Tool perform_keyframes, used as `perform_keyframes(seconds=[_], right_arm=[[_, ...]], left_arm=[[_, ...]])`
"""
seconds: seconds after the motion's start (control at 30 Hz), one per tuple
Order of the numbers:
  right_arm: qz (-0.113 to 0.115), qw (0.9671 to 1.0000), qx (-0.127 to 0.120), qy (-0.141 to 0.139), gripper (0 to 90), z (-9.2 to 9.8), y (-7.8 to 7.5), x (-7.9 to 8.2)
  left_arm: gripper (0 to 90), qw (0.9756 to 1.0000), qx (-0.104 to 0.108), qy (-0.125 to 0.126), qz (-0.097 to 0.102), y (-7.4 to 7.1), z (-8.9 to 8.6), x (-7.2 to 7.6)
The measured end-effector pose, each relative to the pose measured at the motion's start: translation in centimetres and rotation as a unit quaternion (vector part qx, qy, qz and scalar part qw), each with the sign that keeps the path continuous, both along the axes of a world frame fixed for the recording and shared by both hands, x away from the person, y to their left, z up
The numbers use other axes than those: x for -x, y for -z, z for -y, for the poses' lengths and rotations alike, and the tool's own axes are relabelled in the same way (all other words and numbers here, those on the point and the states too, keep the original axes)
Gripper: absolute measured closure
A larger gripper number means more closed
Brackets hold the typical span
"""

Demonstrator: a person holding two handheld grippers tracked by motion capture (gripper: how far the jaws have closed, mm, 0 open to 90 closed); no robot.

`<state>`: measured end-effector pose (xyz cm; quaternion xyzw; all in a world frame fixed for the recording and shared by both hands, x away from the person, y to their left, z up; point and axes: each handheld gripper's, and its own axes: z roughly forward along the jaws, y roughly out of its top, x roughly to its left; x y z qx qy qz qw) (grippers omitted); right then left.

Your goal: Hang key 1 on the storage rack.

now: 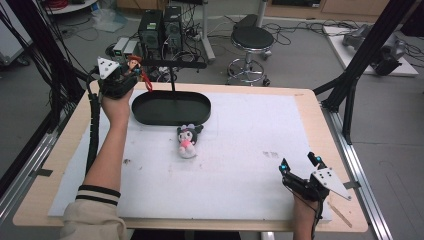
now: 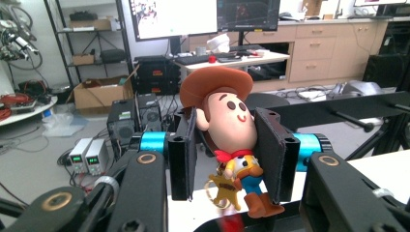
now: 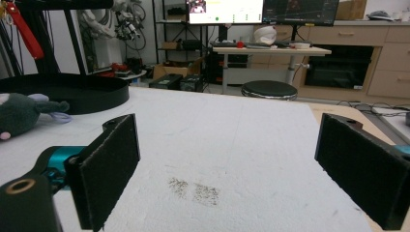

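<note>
Hanging step: left gripper [image 2: 226,157] jaws clamp cowboy keychain [image 2: 227,135] beside black stand [image 1: 172,75]; next, hook its ring; right gripper [image 3: 227,169] jaws wide, empty.

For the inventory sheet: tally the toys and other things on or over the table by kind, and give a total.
Cowboy figure keychain, held in the left gripper: 1
Dark plush doll on the white mat: 1
Black oval tray stand: 1
Total: 3
</note>
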<state>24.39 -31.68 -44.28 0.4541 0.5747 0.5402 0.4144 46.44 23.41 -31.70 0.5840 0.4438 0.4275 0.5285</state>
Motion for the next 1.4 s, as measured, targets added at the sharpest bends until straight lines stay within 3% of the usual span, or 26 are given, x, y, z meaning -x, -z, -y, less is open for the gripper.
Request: perform_keyframes(seconds=[0.33,0.77,1.1,1.17,1.2,1.3,1.33,1.37,1.4], right_arm=[[0.000,1.0000,0.000,0.003,8.0,0.2,0.0,0.0],[-0.002,1.0000,0.003,0.004,7.9,0.2,0.0,0.0],[-0.004,1.0000,0.003,0.007,8.0,0.3,0.1,0.0],[-0.005,1.0000,0.004,0.007,7.9,0.3,0.1,0.0],[-0.006,1.0000,0.003,0.007,7.9,0.2,0.1,0.0],[-0.006,0.9999,0.004,0.007,7.9,0.2,0.1,0.0],[-0.006,0.9999,0.004,0.007,7.9,0.2,0.1,0.0],[-0.006,1.0000,0.003,0.007,7.9,0.2,0.1,0.0],[-0.005,1.0000,0.004,0.007,7.9,0.2,0.1,0.0]], left_arm=[[61.4,1.0000,-0.005,-0.005,0.005,-0.1,-0.6,-0.1],[61.4,0.9999,0.008,-0.011,0.007,-0.2,-1.1,-1.1],[60.9,0.9996,0.027,-0.009,-0.008,0.6,-2.0,-1.9],[60.7,0.9996,0.023,-0.012,-0.010,0.7,-2.0,-1.9],[58.2,0.9996,0.023,-0.012,-0.009,0.8,-2.1,-2.0],[39.5,0.9990,0.035,-0.026,-0.002,0.6,-2.1,-2.0],[39.5,0.9987,0.041,-0.031,-0.003,0.6,-2.2,-2.0],[32.1,0.9984,0.045,-0.033,-0.008,0.7,-2.3,-2.0],[17.8,0.9981,0.048,-0.036,-0.013,0.7,-2.4,-2.1]])
